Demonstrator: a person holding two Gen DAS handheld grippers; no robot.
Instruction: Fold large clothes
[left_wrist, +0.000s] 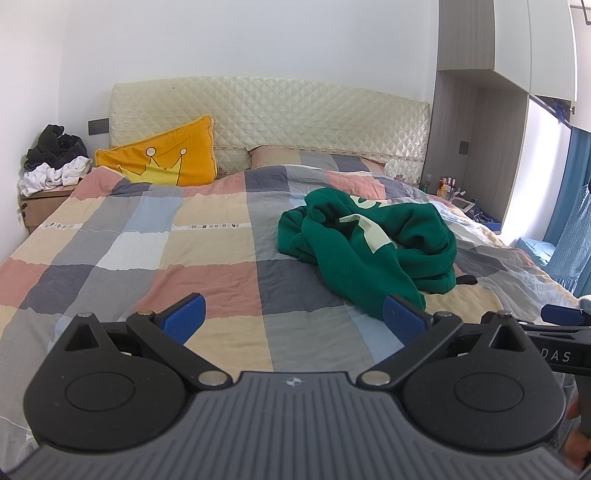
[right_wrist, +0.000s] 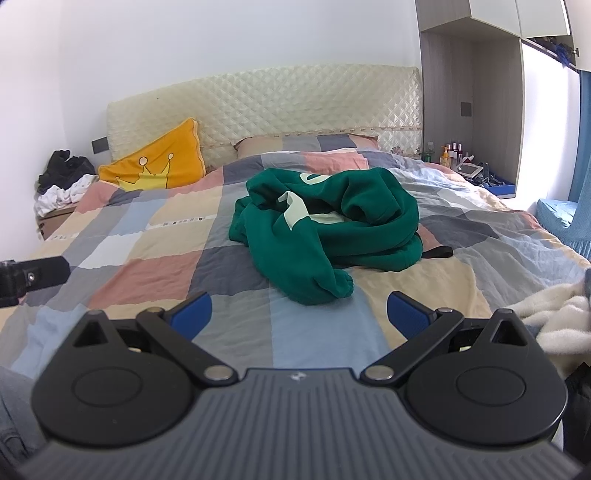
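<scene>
A crumpled green sweatshirt (left_wrist: 369, 243) with pale lettering lies in a heap on the checked bedspread (left_wrist: 184, 258), right of the bed's middle. My left gripper (left_wrist: 295, 314) stands open over the near part of the bed, its right pad close to the sweatshirt's nearest fold, nothing between the fingers. In the right wrist view the same sweatshirt (right_wrist: 325, 229) lies straight ahead on the bedspread (right_wrist: 147, 266). My right gripper (right_wrist: 299, 312) is open and empty, a short way in front of the garment's near sleeve end.
A yellow crown pillow (left_wrist: 166, 158) leans on the quilted headboard (left_wrist: 277, 110). Dark and white clothes (left_wrist: 55, 158) pile on the left nightstand. Bottles and a small screen (right_wrist: 461, 158) sit on the right shelf. A white fluffy blanket (right_wrist: 546, 317) lies at the near right.
</scene>
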